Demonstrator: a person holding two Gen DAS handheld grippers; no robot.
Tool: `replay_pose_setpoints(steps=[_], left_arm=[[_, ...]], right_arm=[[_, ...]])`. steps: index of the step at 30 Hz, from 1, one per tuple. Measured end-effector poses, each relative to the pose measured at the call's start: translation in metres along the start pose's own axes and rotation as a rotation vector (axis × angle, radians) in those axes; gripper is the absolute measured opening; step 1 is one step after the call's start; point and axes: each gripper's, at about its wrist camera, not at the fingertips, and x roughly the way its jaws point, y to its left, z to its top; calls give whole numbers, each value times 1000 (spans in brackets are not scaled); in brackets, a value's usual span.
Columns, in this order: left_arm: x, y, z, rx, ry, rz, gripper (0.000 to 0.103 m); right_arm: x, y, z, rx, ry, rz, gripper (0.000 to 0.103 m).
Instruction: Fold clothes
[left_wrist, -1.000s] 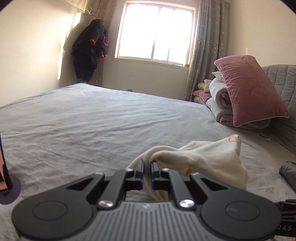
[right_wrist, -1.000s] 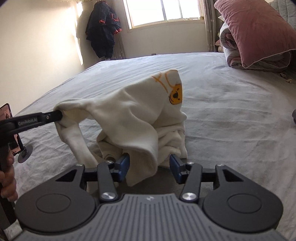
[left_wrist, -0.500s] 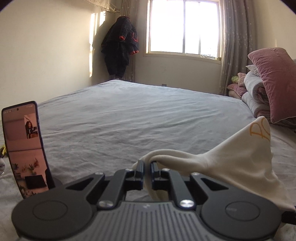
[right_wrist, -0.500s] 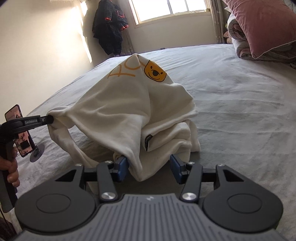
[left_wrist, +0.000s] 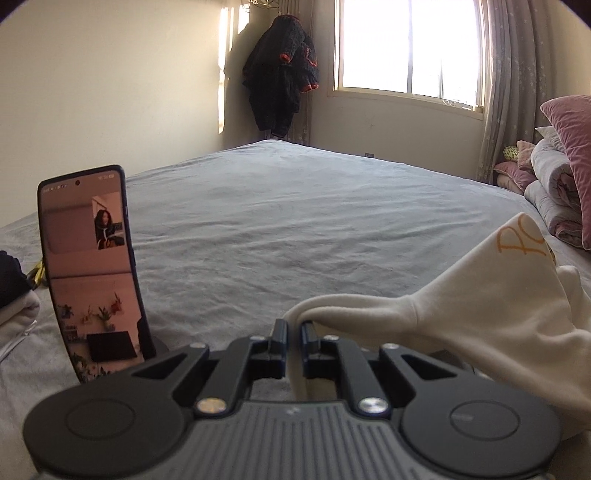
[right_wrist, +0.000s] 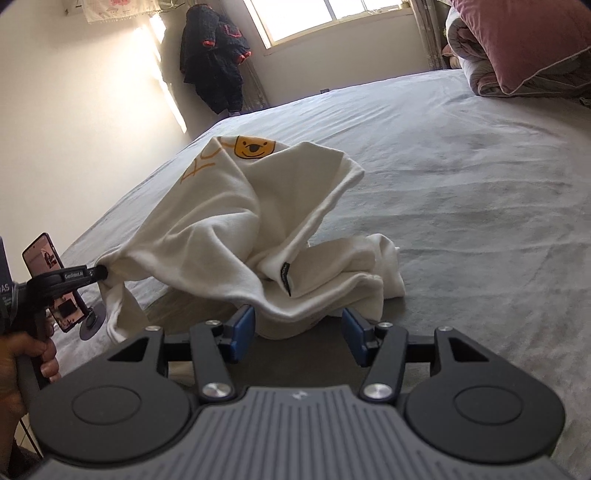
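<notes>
Grey bed (right_wrist: 461, 184): a cream garment (right_wrist: 236, 221) is heaped near its front edge. One corner is clamped by the left gripper (left_wrist: 291, 332). The right gripper (right_wrist: 297, 328) is held apart, gripping nothing.

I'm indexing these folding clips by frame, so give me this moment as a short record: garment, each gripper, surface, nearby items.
garment: cream sweatshirt with an orange bear print, bunched and partly lifted off the bed
left gripper: shut on a pinched edge of the sweatshirt, pulling it taut to the side
right gripper: open, jaws either side of the garment's near hem, pads not pressing
surface: grey bed sheet
nearby: phone on a stand; pink pillow on folded bedding
</notes>
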Motion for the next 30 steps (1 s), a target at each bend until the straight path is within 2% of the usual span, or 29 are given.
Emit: replay_pose_setpoints(steps=[5,13,15,17,18,20,22,23,24,25,27,30], left_arm=[[2,6,0,-38,43,-47,8],[-8,6,-1,-73,95,-183,11],[-10,6,-1,-91,117,-219,16],[-13,3,-2,-92,122,-247,30],[-14,2,-2,-88,123,-261,33],[-19,-4,-2,-68,124,-289,44],[-23,-10,-4,-48,136,-349,48],[-25,-13,-5,-41,144,-383,51],[-28,-16,-7,-37,154,-415,52],[-30,-20,-8,-34,164,-447,54],[-32,-28,-12,-40,194,-527,56],[-32,-43,-19,-69,252,-648,61]], right_arm=[[1,-9,4,36,-16,-26,56],[14,-21,6,68,-28,-102,56],[18,-24,6,75,-25,-106,56],[22,-26,5,84,-16,-101,56],[23,-26,4,85,-12,-97,56],[26,-27,3,88,-4,-90,49],[29,-27,2,91,11,-70,31],[29,-26,1,92,18,-60,26],[29,-25,1,93,25,-49,16],[28,-23,1,89,27,-38,10],[25,-17,2,62,22,-27,6],[18,-7,2,22,13,-10,6]])
